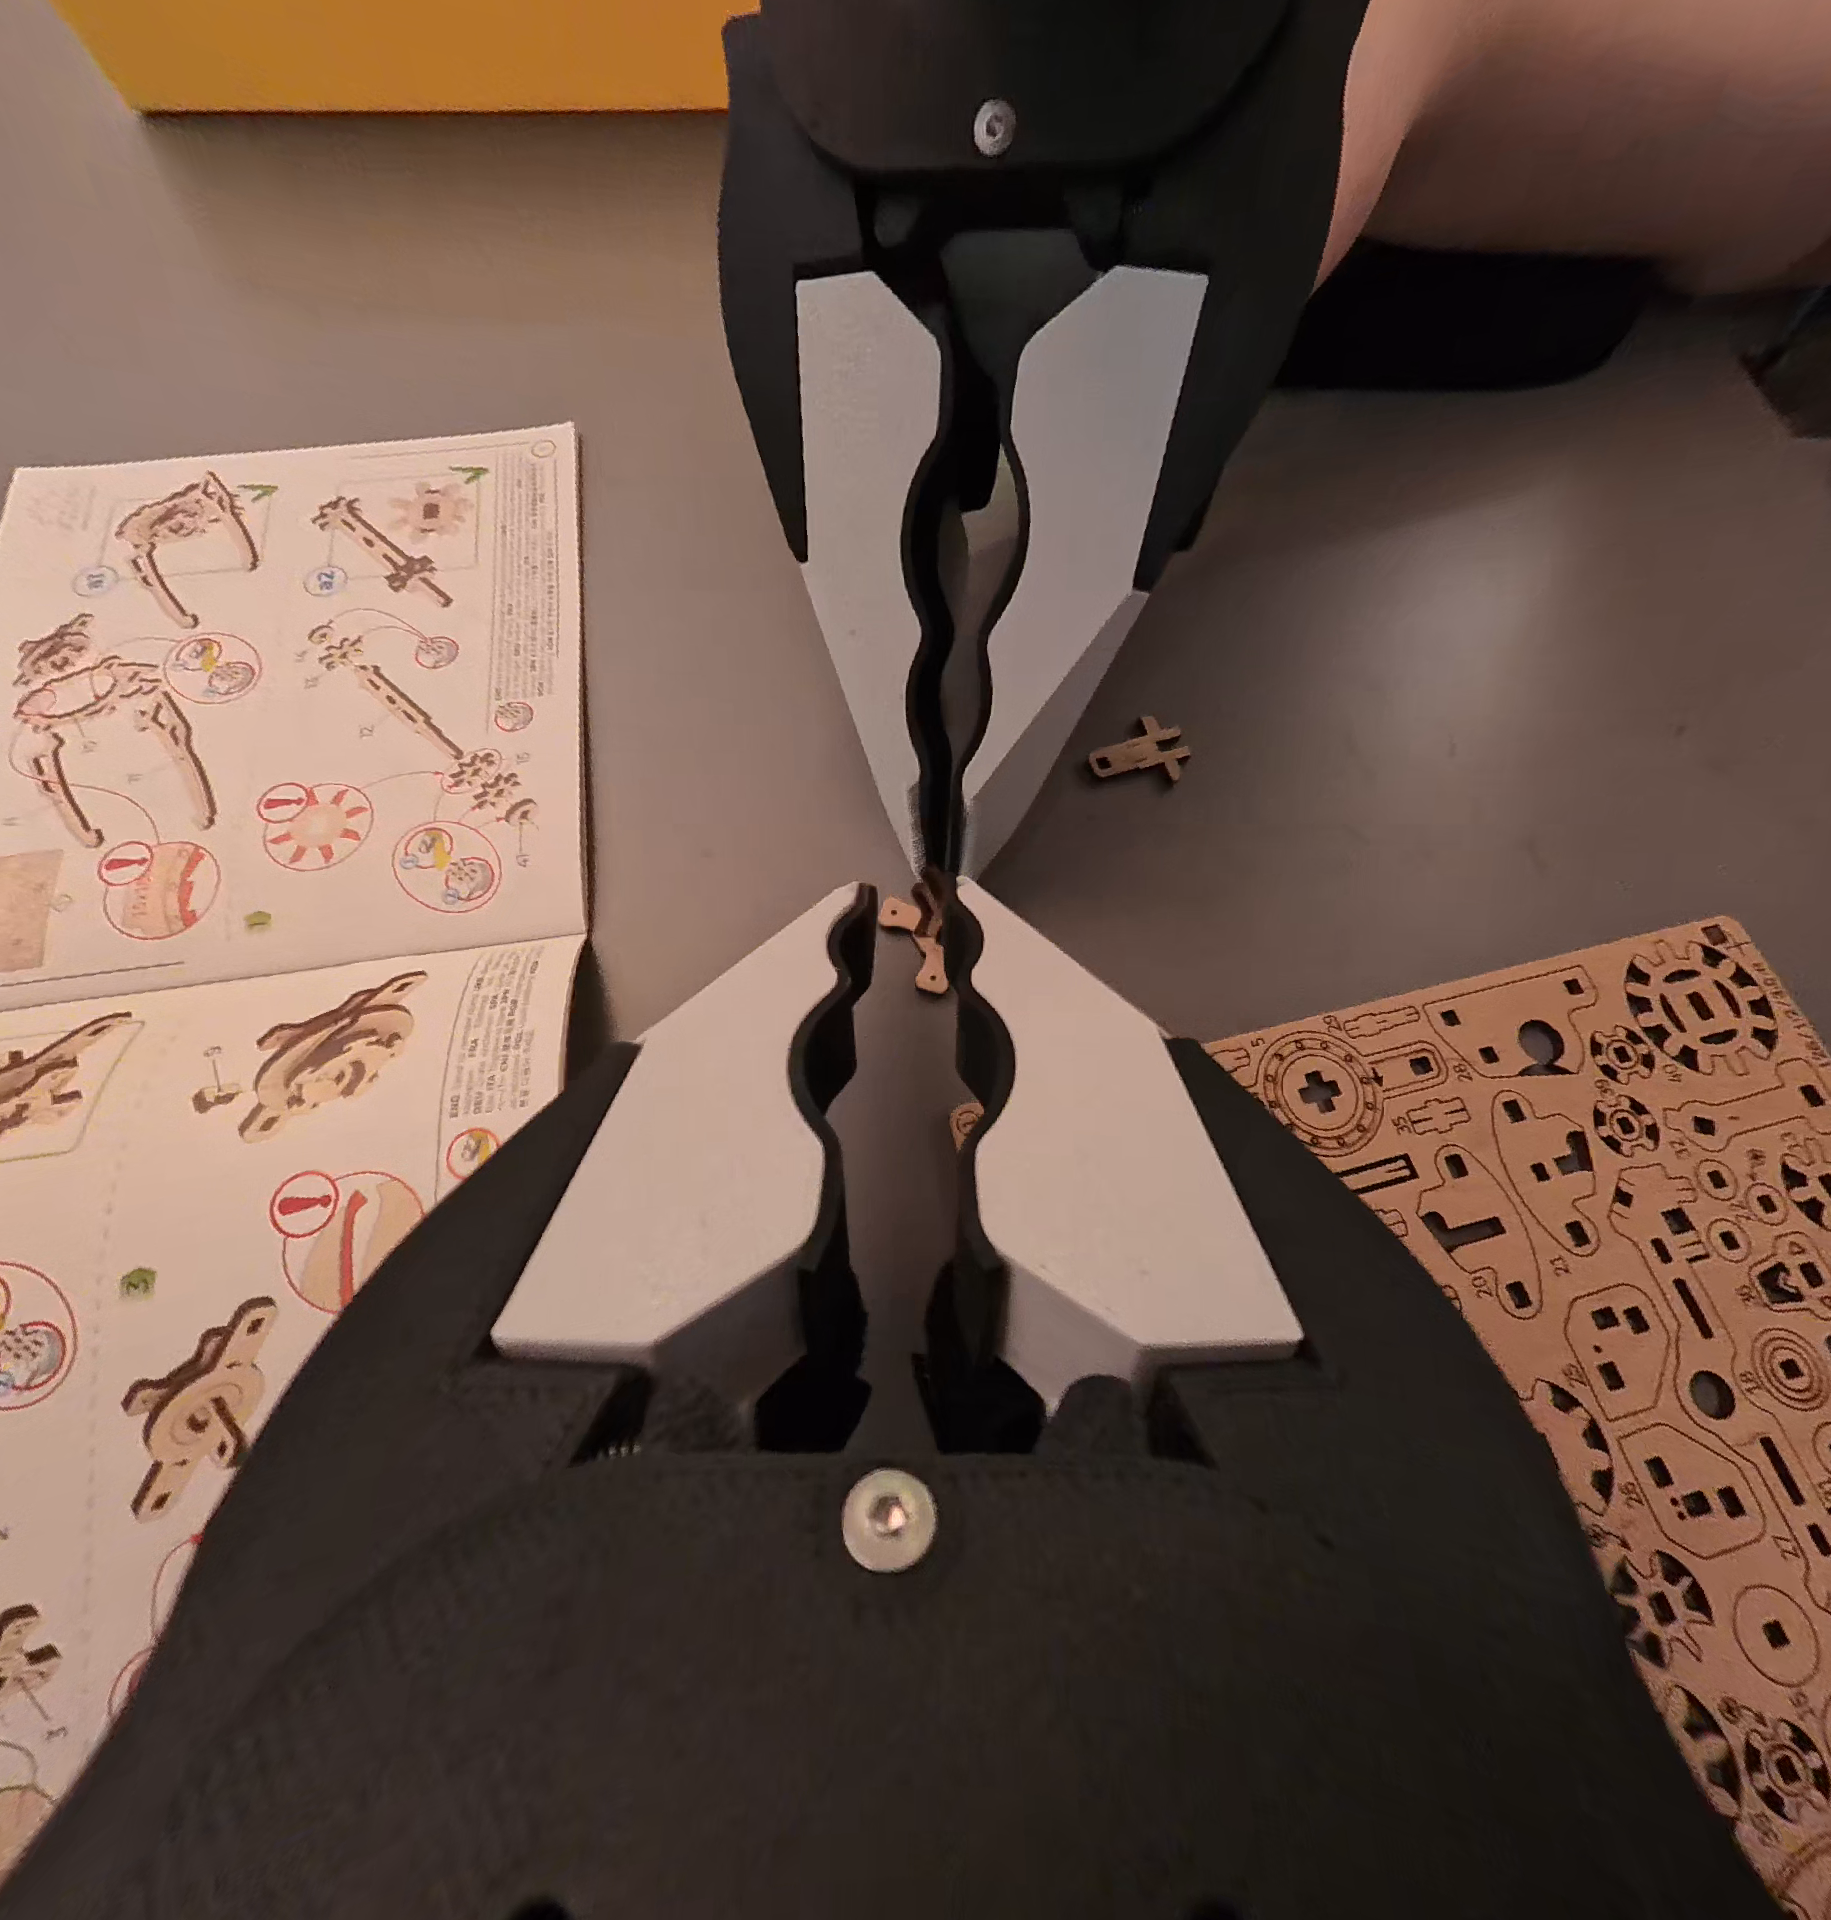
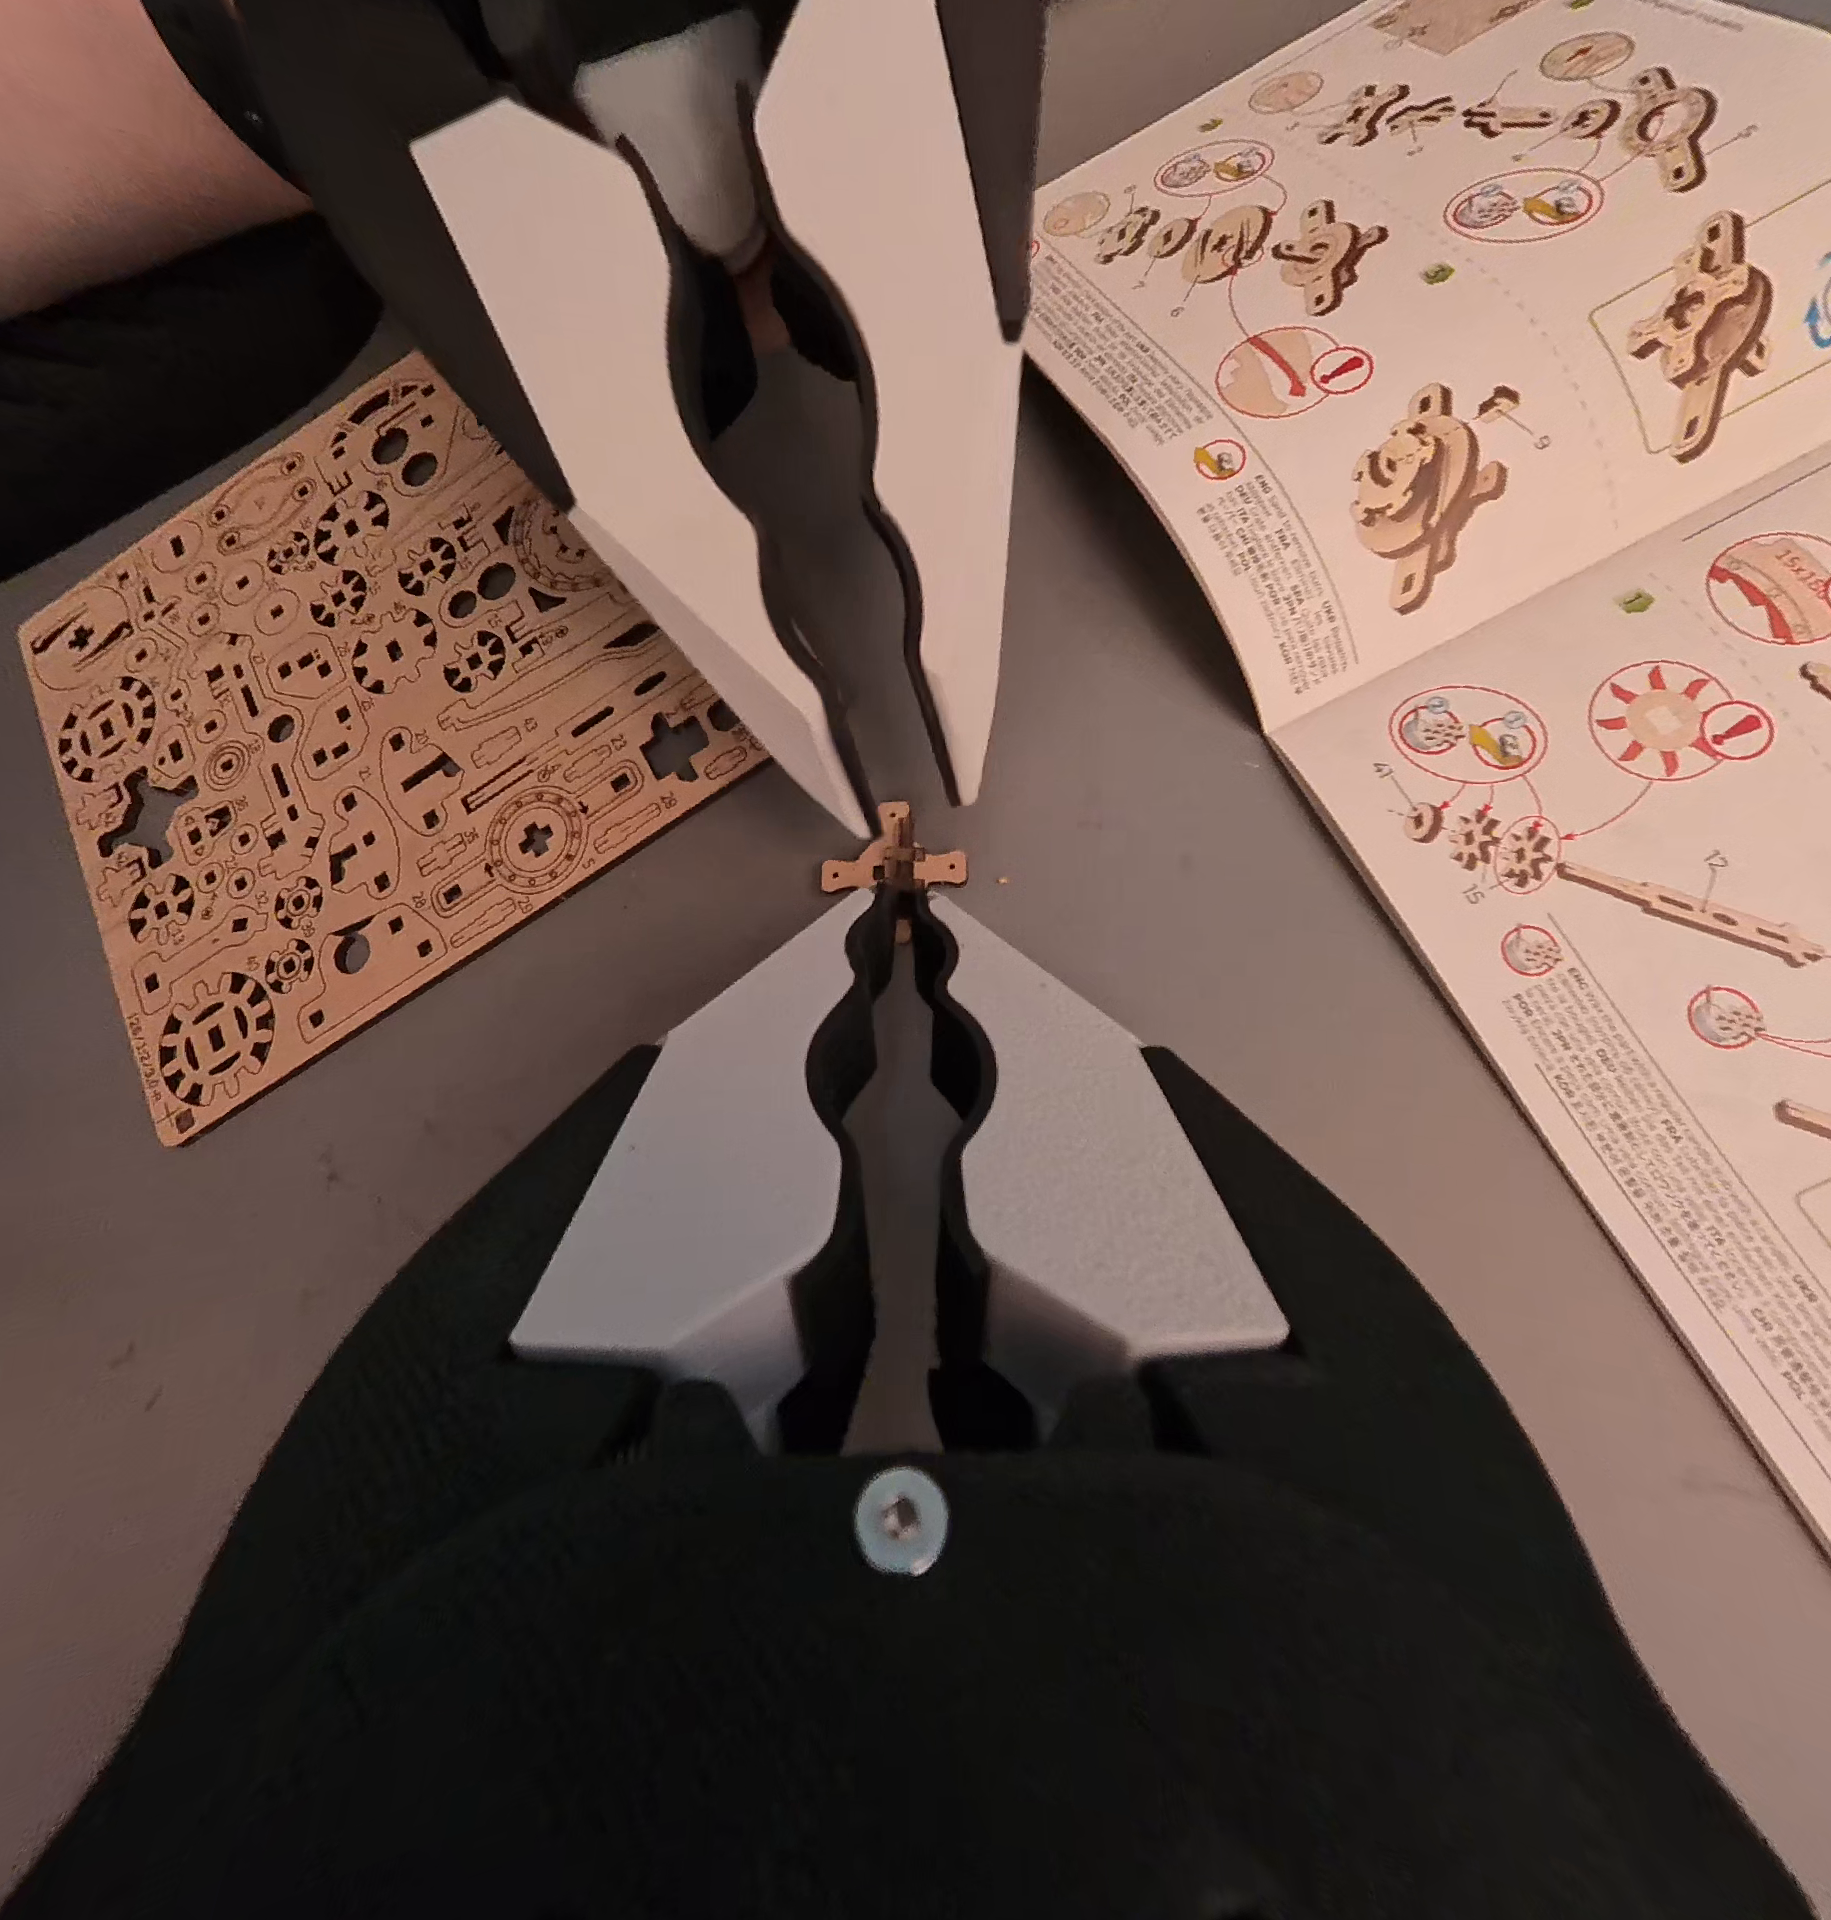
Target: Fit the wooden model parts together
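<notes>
A small cross-shaped wooden assembly (image 2: 895, 864) hangs above the grey table between the two gripper tips; it also shows in the left wrist view (image 1: 923, 935). My right gripper (image 2: 895, 909) is shut on its lower part and holds it up; in the left wrist view it comes in from the top (image 1: 937, 862). My left gripper (image 1: 911, 899) is slightly open, its tips on either side of the assembly; in the right wrist view (image 2: 911, 810) one tip sits beside the assembly's top nub. Another small wooden part (image 1: 1139, 750) lies loose on the table.
A laser-cut wooden sheet (image 1: 1565, 1299) with several punched-out holes lies flat on the table, also in the right wrist view (image 2: 350, 748). An open instruction booklet (image 1: 267, 831) (image 2: 1462, 520) lies on the other side. A yellow box (image 1: 423, 52) stands at the back. A person's arm (image 1: 1617, 135) is behind. Only a small space, under 4 cm, lies between the two pairs of fingers.
</notes>
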{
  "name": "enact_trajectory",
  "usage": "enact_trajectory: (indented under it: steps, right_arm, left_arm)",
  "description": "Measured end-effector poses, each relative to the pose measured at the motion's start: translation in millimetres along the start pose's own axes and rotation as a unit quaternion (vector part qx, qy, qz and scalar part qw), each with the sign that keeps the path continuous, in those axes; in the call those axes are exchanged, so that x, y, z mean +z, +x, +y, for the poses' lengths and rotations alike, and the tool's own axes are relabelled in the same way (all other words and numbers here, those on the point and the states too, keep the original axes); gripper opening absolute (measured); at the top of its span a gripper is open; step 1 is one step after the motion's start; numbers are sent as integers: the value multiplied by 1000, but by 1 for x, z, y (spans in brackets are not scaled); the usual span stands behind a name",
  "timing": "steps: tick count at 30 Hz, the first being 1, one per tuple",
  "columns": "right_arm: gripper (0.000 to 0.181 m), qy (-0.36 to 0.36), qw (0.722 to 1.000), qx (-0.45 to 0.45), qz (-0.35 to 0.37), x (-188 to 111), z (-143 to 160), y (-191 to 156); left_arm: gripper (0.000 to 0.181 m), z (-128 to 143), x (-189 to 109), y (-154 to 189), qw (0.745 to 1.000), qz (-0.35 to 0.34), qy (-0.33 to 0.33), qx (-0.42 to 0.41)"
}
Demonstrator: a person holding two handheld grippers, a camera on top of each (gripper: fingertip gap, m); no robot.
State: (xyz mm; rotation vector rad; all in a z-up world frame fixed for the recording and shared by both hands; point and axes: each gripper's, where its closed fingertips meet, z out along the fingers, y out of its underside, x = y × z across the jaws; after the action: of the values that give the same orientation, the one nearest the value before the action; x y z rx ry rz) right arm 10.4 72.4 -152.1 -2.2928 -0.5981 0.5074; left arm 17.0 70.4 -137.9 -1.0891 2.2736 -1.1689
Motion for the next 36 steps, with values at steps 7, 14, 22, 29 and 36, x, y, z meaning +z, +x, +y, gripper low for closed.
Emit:
enact_trajectory:
  steps: [7, 14, 22, 29, 36]
  right_arm:
    - [1, -11, 999, -23, 21, 0, 0, 1]
    - [1, -14, 999, -34, 28, 0, 0, 0]
    - [3, -7, 999, -39, 32, -1, -2, 1]
    - [8, 2, 999, -26, 25, 0, -4, 3]
    - [8, 15, 1000, -14, 11, -2, -8, 4]
  left_arm:
    - [6, 3, 5, 4, 1000, 5, -10, 19]
    - [2, 9, 6, 4, 999, 3, -25, 26]
    - [2, 11, 6, 4, 999, -2, -31, 41]
    - [1, 11, 6, 3, 998, -14, -31, 55]
    - [1, 11, 6, 2, 997, -20, -32, 67]
